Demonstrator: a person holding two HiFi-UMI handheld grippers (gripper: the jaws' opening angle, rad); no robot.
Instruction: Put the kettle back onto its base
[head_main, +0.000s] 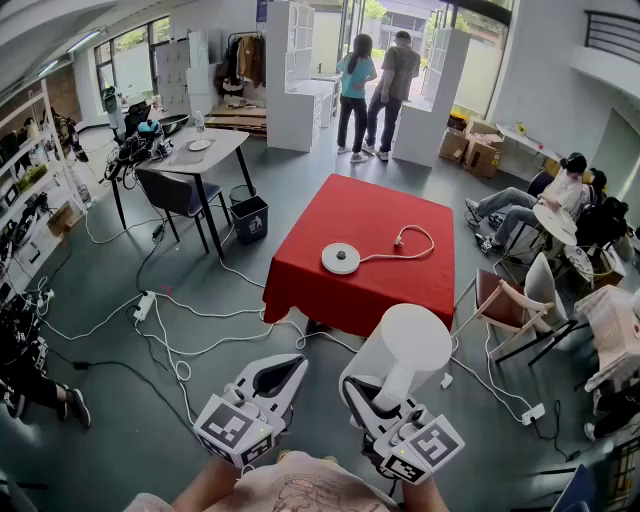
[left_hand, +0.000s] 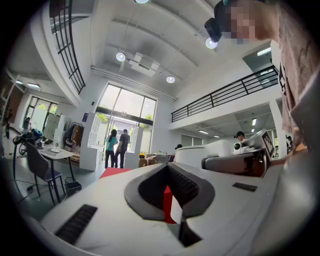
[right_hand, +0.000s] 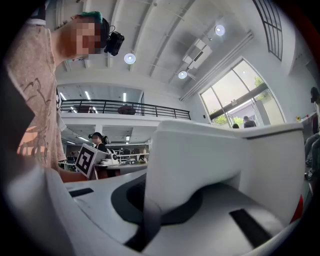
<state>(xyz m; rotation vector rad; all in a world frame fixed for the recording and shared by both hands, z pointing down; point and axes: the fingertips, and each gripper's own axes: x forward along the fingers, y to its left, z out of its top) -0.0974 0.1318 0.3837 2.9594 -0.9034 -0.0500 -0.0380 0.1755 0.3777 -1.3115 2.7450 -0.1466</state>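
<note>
Kettle (head_main: 410, 345) gripped; base (head_main: 340, 258) on red table (head_main: 380, 205), cord (head_main: 399, 240) beside.

One kettle (head_main: 410, 345), one base (head_main: 340, 258), one power cord (head_main: 400, 240), one red table (head_main: 380, 205)

A white power strip (head_main: 145, 306) lies on the grey floor near a dark chair (head_main: 172, 192).
</note>
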